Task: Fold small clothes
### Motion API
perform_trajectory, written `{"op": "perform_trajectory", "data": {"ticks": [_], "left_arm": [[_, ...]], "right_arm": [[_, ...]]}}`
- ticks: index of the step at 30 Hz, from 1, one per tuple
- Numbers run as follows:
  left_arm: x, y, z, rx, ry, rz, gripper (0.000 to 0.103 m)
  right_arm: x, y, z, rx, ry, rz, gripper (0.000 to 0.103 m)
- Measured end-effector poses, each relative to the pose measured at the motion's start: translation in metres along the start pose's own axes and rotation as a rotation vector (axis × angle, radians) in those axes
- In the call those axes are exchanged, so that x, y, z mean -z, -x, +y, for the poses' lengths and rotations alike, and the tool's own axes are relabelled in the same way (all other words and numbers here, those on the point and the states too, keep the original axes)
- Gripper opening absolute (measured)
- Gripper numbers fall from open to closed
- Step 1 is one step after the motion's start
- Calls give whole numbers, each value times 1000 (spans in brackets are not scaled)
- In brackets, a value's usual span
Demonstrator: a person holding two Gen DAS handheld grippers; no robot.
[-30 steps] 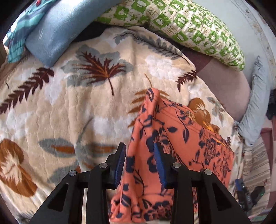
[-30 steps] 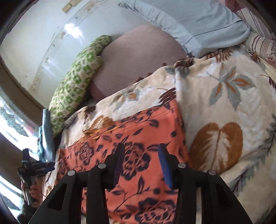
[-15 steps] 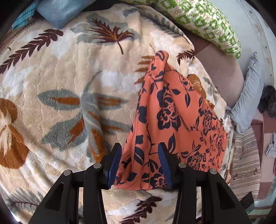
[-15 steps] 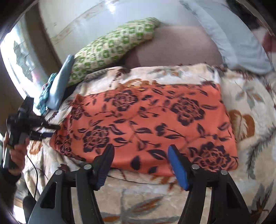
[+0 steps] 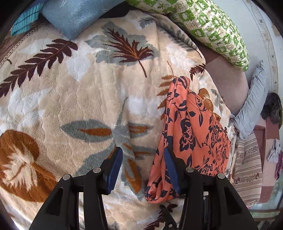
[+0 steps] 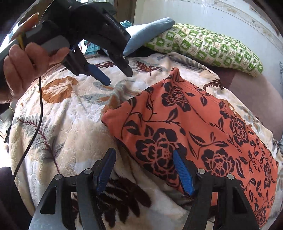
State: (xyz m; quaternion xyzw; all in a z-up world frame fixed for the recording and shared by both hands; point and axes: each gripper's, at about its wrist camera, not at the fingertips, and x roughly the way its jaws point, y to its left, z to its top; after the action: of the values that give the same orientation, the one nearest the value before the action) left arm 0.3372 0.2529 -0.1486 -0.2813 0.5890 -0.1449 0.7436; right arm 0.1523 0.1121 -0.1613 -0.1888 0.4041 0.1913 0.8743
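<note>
An orange garment with a dark floral print (image 6: 194, 127) lies folded flat on the leaf-patterned blanket (image 6: 70, 123). In the left wrist view the garment (image 5: 191, 134) sits to the right. My left gripper (image 5: 142, 159) is open and empty, its right finger beside the cloth's near edge. It also shows in the right wrist view (image 6: 117, 77), held above the blanket left of the garment. My right gripper (image 6: 143, 161) is open and empty, low over the garment's near left corner.
A green-and-white patterned pillow (image 5: 212, 28) and a blue pillow (image 5: 74, 14) lie at the far side of the bed. A grey pillow (image 5: 251, 106) and a striped cloth (image 5: 247, 166) lie at the right. A wall (image 6: 212, 16) stands behind.
My left gripper let go of the garment's edge, opened wide and moved left off the cloth. My right gripper swung toward the garment's left corner. The garment now lies flat.
</note>
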Motion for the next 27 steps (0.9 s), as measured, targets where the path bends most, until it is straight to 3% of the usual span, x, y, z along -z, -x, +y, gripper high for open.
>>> {"op": "perform_trajectory", "data": {"ticks": [4,6,7,8,9,13,19,21,24,27], "left_arm": [[-9,-11,7,31,14,14,48],[-12,-19,6,47,24,24,49],[-15,-23,6,58,31,27,49],[-18,-27,5,73,38,27,49],[-21,-30,3,89,45,27,49],[-35,-44,-7,142,40,37,54],[-52,-74,-33,216,-11,54,57],[-54,-89,-47,151,-69,57,61],[-53,-123,-66,14,-139,128,61],[-48,-135,-82,-63,-239,140,61]], "right_arm": [[-9,-15,17,80,89,-3,67],[-14,-21,22,121,123,-18,59],[-16,-23,23,132,133,-24,41],[-17,-24,22,127,135,-30,29],[-18,-22,20,111,121,-41,8],[-15,-1,10,102,92,-138,8],[-12,4,3,62,75,-156,8],[-12,4,2,49,66,-161,8],[-11,5,1,39,63,-171,8],[-10,9,-4,27,51,-182,8]]}}
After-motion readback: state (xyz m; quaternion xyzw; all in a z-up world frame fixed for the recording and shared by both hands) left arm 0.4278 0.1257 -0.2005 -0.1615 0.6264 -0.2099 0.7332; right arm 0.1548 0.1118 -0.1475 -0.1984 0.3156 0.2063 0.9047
